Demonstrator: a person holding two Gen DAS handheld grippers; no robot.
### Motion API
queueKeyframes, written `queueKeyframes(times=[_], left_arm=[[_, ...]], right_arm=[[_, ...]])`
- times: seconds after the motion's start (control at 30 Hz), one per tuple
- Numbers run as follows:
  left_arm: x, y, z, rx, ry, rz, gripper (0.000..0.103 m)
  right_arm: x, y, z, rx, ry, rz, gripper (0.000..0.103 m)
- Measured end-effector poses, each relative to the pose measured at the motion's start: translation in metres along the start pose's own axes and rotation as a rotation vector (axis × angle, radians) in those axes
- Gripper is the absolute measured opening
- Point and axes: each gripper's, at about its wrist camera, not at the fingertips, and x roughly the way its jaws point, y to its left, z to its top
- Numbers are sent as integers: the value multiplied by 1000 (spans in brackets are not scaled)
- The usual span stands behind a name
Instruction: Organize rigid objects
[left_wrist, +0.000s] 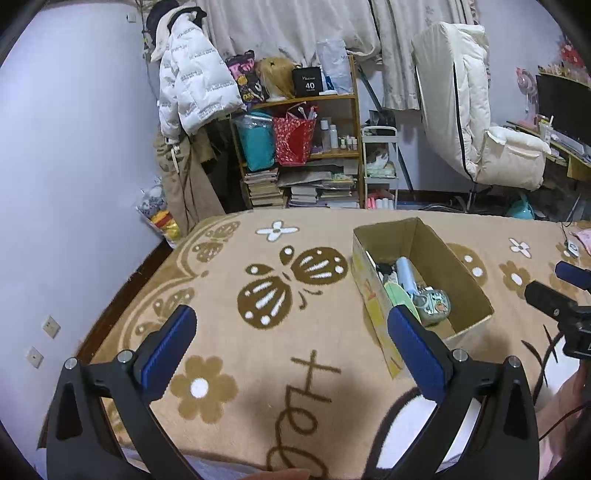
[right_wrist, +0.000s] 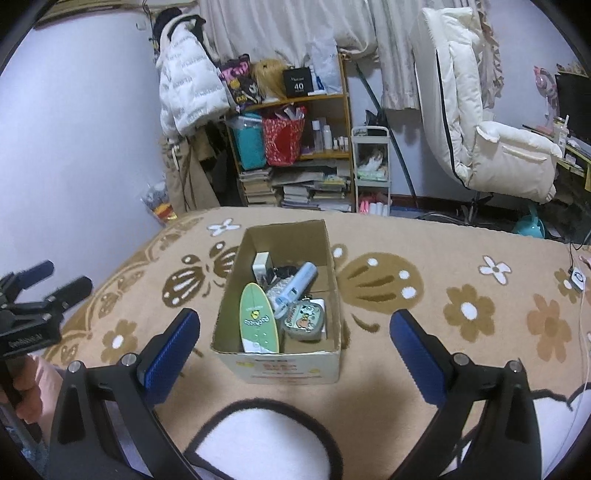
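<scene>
An open cardboard box (right_wrist: 236, 266) (left_wrist: 476, 291) stands on a tan patterned blanket. Inside lie a green mini skateboard deck (right_wrist: 256, 319), a pale blue tube (right_wrist: 297, 286), a round cartoon pouch (right_wrist: 306, 322) (left_wrist: 436, 305), a white block (right_wrist: 260, 263) and some dark items. My right gripper (right_wrist: 295, 345) is open, hovering just in front of the box with nothing between its fingers. My left gripper (left_wrist: 291, 343) is open over the blanket, left of the box, and holds nothing. Each gripper shows at the edge of the other's view, left gripper (right_wrist: 48, 286), right gripper (left_wrist: 557, 291).
The blanket (left_wrist: 258, 354) covers a bed with its edge toward a wall at left. Behind stand a cluttered shelf (left_wrist: 303, 147) with books and bags, a hanging white jacket (left_wrist: 192, 85), a small trolley (left_wrist: 380, 166), a cream chair (left_wrist: 480, 122) and a desk (left_wrist: 561, 129).
</scene>
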Motion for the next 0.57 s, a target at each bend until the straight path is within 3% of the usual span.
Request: queueKeyframes(times=[0.57], left_arm=[[2, 0, -6, 15, 0, 13, 102]], right_arm=[[10, 9, -16, -32, 33, -5, 103]])
